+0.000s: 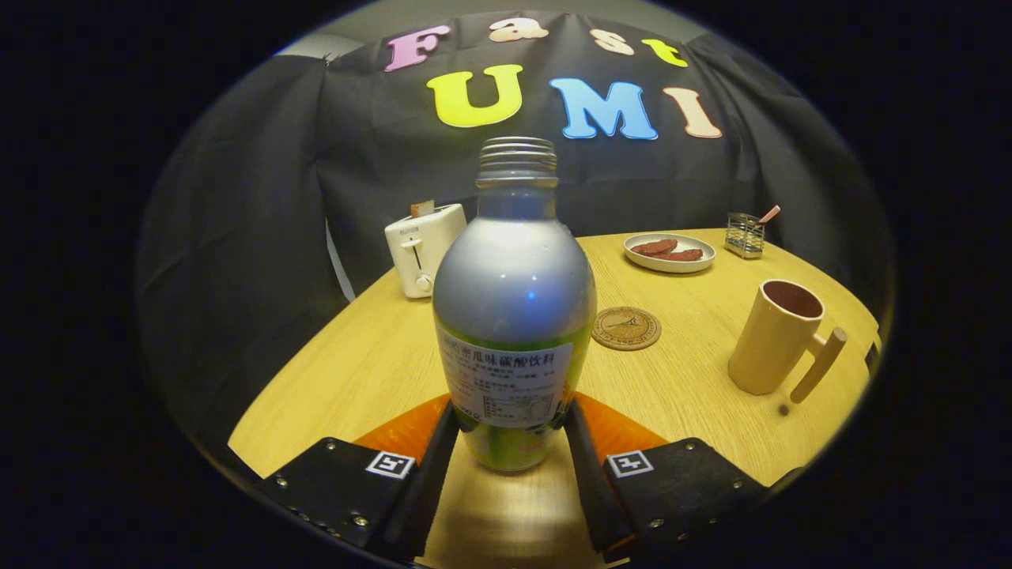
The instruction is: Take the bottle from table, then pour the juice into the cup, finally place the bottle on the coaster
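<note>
**One Bottle Held Between Two Fingers**

Six things are seen on the round wooden table [371, 371], and they are told here from left to right.

A white toaster [423, 249] is set at the far left, near the table's back edge. Something thin is poked up from its slot.

The bottle [514, 308] is found next, upright and right in the middle, closer than everything else. Its cap is off, so the ridged neck is left bare. A white label is wrapped around its lower part. The gripper [512, 442] is clamped on the bottle down low: one finger is pressed on each side of it (the bottle's bottom is seen between them). It cannot be told if the bottle is resting on the table or lifted just above it.

A round brown coaster [626, 328] is laid flat beyond the fingers, just right of the bottle.

A white plate [669, 265] with brown pieces of food on it is placed farther back.

A small wire holder [745, 235] is set near the plate, with a stick poked out of it.

The cup [779, 336] is stood at the far right, well apart from the bottle. It is pale yellow, its handle is turned to the right, and its inside looks dark.
</note>
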### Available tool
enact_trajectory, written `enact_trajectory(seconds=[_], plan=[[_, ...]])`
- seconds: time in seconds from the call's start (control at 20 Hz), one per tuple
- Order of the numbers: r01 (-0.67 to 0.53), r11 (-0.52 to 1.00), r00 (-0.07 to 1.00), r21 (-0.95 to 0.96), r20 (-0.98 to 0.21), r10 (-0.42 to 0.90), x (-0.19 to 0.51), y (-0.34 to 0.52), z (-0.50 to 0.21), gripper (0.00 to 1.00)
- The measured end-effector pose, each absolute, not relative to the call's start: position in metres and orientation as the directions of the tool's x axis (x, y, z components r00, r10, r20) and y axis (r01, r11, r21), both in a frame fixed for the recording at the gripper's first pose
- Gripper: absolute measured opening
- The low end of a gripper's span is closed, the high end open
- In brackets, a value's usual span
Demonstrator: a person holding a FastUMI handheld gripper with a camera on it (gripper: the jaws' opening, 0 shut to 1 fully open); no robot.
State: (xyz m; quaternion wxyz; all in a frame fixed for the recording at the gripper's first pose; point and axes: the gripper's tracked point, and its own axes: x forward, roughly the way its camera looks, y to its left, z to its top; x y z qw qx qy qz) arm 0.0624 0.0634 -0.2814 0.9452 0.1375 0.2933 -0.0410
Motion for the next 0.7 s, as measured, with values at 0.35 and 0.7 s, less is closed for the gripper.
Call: enact_trajectory(seconds=[0.35,0.7], plan=[[0.203,0.891,0.862,0.406,-0.505,0.034,0.074,0.044,-0.246,0.74],[0.245,0.806,0.896,0.539,-0.444,0.024,0.081,0.012,-0.223,0.73]])
